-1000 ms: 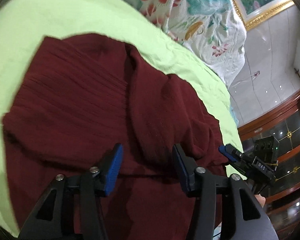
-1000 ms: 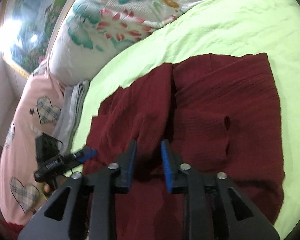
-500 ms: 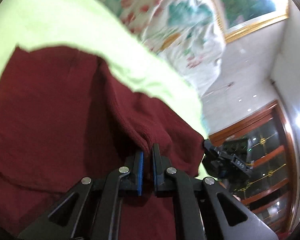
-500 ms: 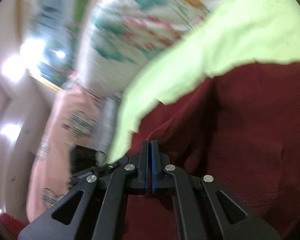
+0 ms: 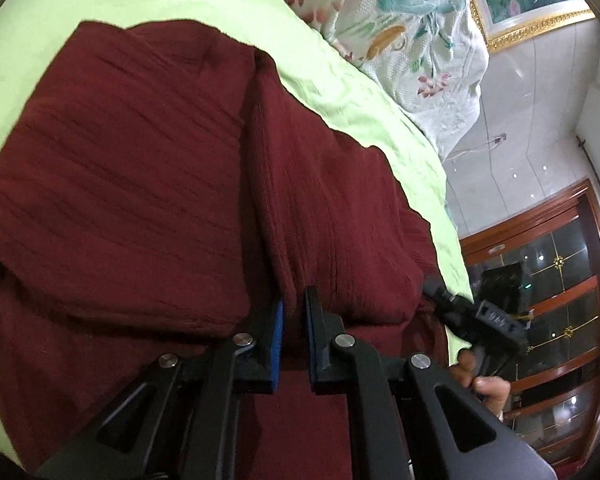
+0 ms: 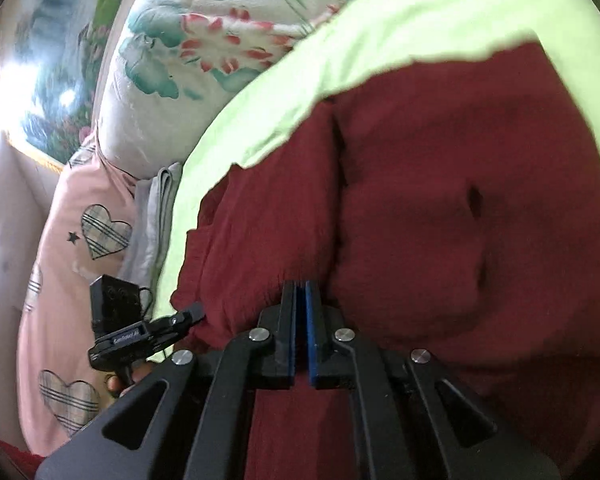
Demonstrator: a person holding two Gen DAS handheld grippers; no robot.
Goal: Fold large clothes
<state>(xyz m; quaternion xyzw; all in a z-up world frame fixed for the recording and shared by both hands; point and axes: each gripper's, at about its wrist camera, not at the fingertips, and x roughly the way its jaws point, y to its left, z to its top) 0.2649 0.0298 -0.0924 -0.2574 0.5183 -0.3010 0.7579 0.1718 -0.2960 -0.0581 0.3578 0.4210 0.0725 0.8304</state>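
Item: dark red garment, large, crinkled weave, spread on a bed with a lime-green sheet; partly folded, a raised doubled layer runs across its near part.

Left gripper: fingers drawn narrow, pinching a ridge of the red cloth at the near fold edge. Its jaws have just been closing, with cloth between them.

Right gripper: fingers nearly together, a bunch of the same cloth caught at their tips. Its jaws too have just been closing and now sit a shade looser on the cloth.

Risks, as judged:
- Each grip takes only a small gather of fabric; a quick lift could pull it free.
- The pinch may hold the top layer alone, so the lower layer stays behind and the fold comes out uneven.
- Unequal travel of the two hands would skew the fold line.
- Loose weave may stretch or drag across the sheet and bunch.

Surface: soft, wrinkled sheet, yielding under pressure.

Room: floral quilt heaped at the bed's far side; pink heart-patterned bedding beside it; gilt-framed painting on a tiled wall; wooden glass-fronted cabinet near the bed.
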